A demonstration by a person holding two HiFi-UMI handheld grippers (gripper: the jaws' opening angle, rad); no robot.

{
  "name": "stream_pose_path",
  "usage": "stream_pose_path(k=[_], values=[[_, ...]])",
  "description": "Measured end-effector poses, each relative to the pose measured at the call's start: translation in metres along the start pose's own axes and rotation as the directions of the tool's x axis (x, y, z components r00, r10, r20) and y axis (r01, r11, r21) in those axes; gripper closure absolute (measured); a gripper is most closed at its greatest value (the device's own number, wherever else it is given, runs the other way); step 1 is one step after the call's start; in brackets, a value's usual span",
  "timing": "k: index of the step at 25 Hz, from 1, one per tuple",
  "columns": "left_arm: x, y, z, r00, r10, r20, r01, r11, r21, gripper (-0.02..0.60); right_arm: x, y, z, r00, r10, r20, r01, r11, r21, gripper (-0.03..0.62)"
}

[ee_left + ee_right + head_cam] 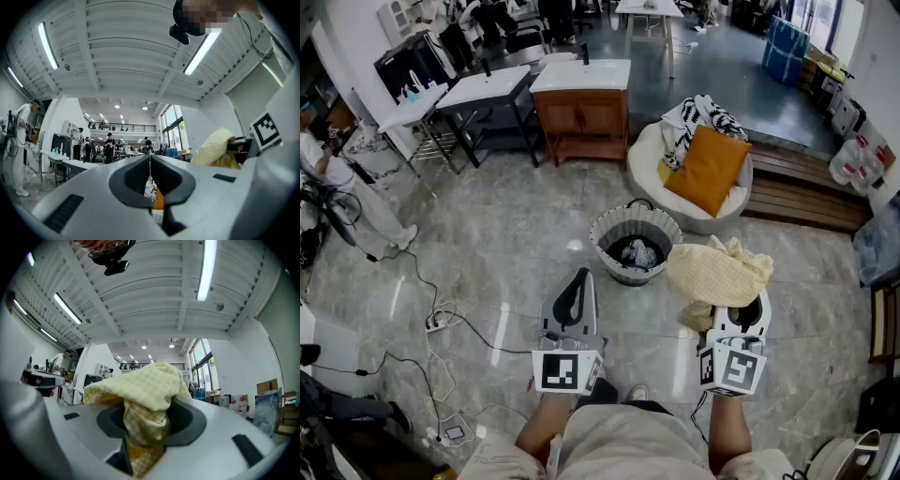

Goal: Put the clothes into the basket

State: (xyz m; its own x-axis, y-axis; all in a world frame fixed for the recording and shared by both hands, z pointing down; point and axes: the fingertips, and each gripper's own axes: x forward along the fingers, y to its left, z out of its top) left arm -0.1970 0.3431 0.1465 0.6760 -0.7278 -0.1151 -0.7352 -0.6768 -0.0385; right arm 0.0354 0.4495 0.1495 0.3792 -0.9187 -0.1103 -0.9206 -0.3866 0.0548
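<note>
Clothes: one yellow cloth [717, 272] in right gripper [746, 314], one grey cloth [639, 253] in basket [607, 227].

No readable text, labels, brands or numbers show anywhere.

Left tongs [577, 286] pressed together, empty, right tongs [748, 317] clamped on yellow cloth [717, 272], both held roughly level

The glossy grey stone floor [506, 253] carries a striped round basket [602, 251] near its middle. A white round pouf [649, 159] sits just behind the basket, and a wooden cabinet [581, 117] stands farther back. Loose cables [442, 309] and a power strip [434, 324] lie on the floor at the left.
</note>
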Motion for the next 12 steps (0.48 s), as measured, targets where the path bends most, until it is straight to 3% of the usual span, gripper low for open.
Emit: stream_pose_path(k=[9, 12], values=[[-0.027, -0.041, 0.005, 0.999, 0.039, 0.001, -0.039, 0.999, -0.013, 0.574, -0.039, -0.032, -0.002, 1.0, 0.022, 0.006, -0.022, 1.0, 0.017, 0.434], [-0.028, -0.051, 0.008, 0.999, 0.047, 0.003, -0.047, 0.999, -0.007, 0.574, -0.041, -0.035, -0.003, 0.998, 0.059, 0.011, -0.059, 0.998, -0.027, 0.433]])
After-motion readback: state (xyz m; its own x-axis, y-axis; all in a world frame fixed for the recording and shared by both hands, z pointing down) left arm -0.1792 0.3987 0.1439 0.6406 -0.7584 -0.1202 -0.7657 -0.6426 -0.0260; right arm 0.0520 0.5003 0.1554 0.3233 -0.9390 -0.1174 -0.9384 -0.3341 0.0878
